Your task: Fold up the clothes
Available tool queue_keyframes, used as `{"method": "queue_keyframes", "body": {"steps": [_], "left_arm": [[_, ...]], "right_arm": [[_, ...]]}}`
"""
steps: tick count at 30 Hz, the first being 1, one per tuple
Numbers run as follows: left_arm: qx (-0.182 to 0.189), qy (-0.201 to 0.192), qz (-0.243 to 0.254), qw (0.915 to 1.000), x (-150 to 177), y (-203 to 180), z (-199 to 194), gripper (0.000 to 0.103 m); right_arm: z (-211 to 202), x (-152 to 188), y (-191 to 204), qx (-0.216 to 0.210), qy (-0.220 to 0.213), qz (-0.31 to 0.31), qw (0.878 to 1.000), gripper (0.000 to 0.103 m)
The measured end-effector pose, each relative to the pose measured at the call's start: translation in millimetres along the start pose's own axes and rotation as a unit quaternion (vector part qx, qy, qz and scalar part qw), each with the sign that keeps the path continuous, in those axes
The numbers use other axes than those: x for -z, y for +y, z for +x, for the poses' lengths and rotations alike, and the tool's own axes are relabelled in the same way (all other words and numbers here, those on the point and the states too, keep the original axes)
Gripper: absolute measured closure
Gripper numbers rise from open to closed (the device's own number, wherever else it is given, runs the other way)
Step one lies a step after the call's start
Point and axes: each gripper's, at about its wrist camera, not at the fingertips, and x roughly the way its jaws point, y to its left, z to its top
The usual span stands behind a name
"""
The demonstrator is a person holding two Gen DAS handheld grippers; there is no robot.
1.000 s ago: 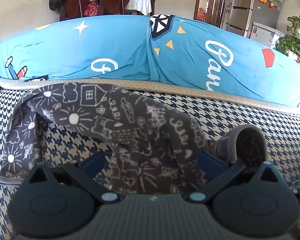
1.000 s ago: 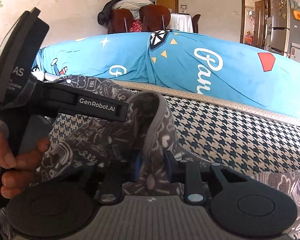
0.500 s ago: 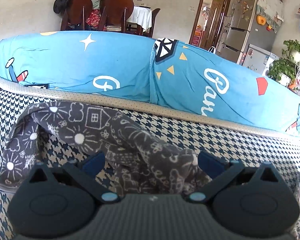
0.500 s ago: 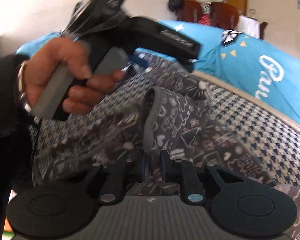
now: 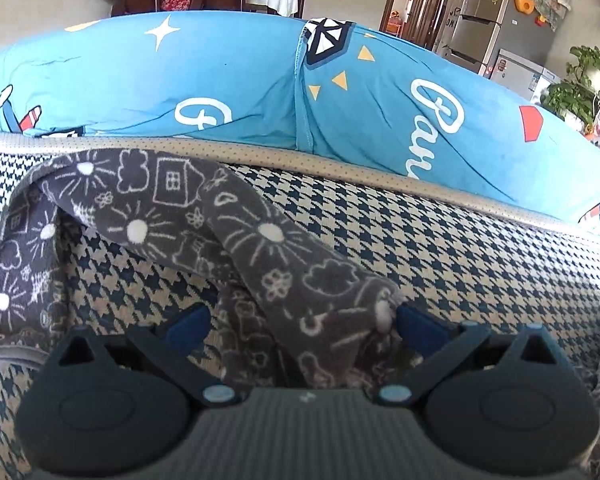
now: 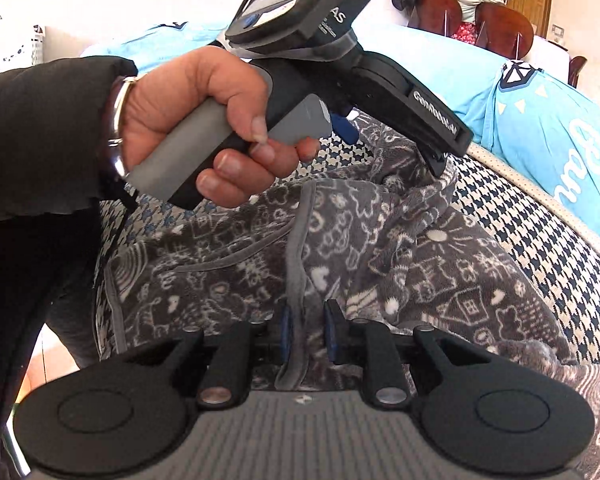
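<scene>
Garment pinned at two ends for a fold

Fabric is what both tools are set around here. The grey doodle-print garment [image 5: 236, 240] lies spread over the houndstooth seat [image 5: 460, 248], in front of the blue printed cushion [image 5: 240, 80], and one long part of it runs as a raised ridge down into the left gripper [image 5: 296, 320]. That gripper's jaws stand wide. The bunched end of the ridge sits between them and brushes only one pad, so the cloth is framed rather than pinched, probably to line up a grasp or to have just let go; I cannot tell which.

The right gripper [image 6: 309, 332] is narrow, its jaws easing open a little, with the grey hem [image 6: 298, 264] and a fold of cloth filling the gap between the pads. Holding the bound edge makes sense: it is the firmest line of the garment and gives a straight crease to carry.

In the right wrist view the person's left hand [image 6: 204, 128] grips its tool's handle with the nose pressed down onto the cloth, seemingly to anchor that part.

The fold looks barely begun, as the garment is rumpled and uneven.
</scene>
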Motion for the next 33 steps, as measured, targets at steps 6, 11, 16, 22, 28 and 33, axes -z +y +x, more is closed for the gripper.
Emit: {"method": "queue_keyframes", "body": {"steps": [6,11,16,22,28,33], "left_arm": [[0.016,0.007,-0.021,0.9996,-1,8,6,0.0],[0.032,0.012,-0.051,0.9981,-2,12,12,0.0],[0.037,0.017,-0.073,0.9965,-6,16,15,0.0],[0.023,0.037,-0.068,0.9967,-1,10,29,0.0],[0.002,0.03,-0.045,0.9985,2,3,27,0.008],[-0.005,0.027,-0.031,0.9992,6,-1,25,0.019]], "right_arm": [[-7,4,-2,0.0,-0.003,-0.003,1.0,0.081],[-11,6,3,-0.004,0.0,-0.007,1.0,0.081],[-19,8,2,-0.008,-0.004,0.0,1.0,0.081],[-43,15,-6,0.035,-0.021,0.026,0.999,0.075],[-62,20,-24,0.123,-0.047,0.085,0.988,0.063],[-54,16,-29,0.177,-0.047,0.076,0.98,0.057]]}}
